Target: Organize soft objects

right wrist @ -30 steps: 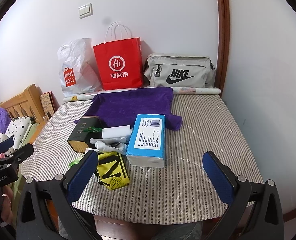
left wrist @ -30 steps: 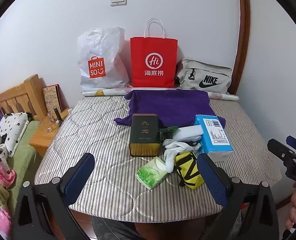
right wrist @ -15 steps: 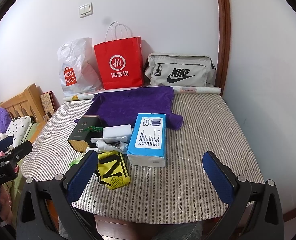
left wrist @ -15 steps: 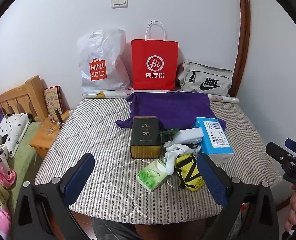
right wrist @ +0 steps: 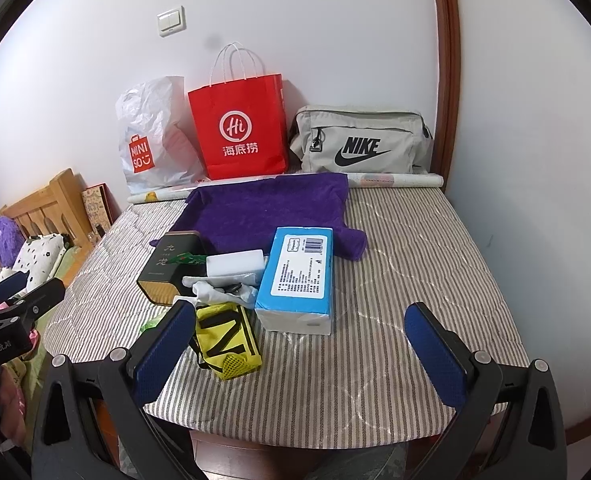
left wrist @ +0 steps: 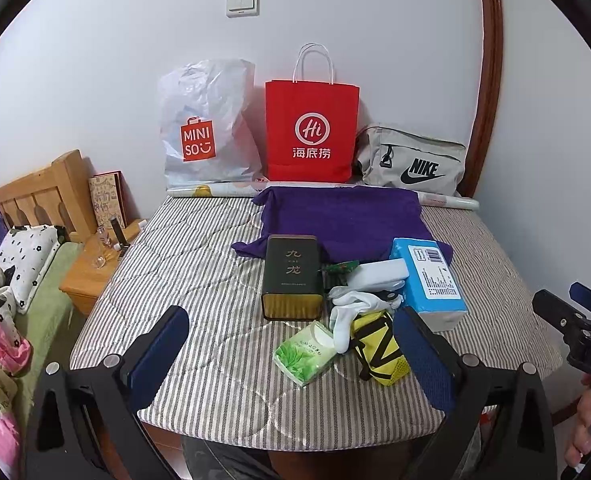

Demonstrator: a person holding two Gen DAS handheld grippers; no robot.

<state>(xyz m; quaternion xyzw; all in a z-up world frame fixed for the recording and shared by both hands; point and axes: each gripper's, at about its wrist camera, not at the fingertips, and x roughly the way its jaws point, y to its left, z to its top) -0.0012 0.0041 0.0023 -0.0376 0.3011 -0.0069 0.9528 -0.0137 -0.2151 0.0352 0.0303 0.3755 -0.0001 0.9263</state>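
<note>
Clutter sits ahead of the left gripper (left wrist: pixel 291 354) in the left wrist view: its jaws gape wide and empty above the near edge of the bed (left wrist: pixel 199 280). The green tissue pack (left wrist: pixel 304 351) lies between them, the yellow pouch (left wrist: pixel 379 350) just inside the right pad, the white sock (left wrist: pixel 349 316) behind.

From the right wrist view, the right gripper (right wrist: pixel 301 346) is spread wide too, holding nothing. The yellow pouch (right wrist: pixel 227 338) lies beside its left pad, long axis running away from the camera; the blue tissue box (right wrist: pixel 299 280) sits just ahead. Both grippers seem about equally near the pile.
</note>
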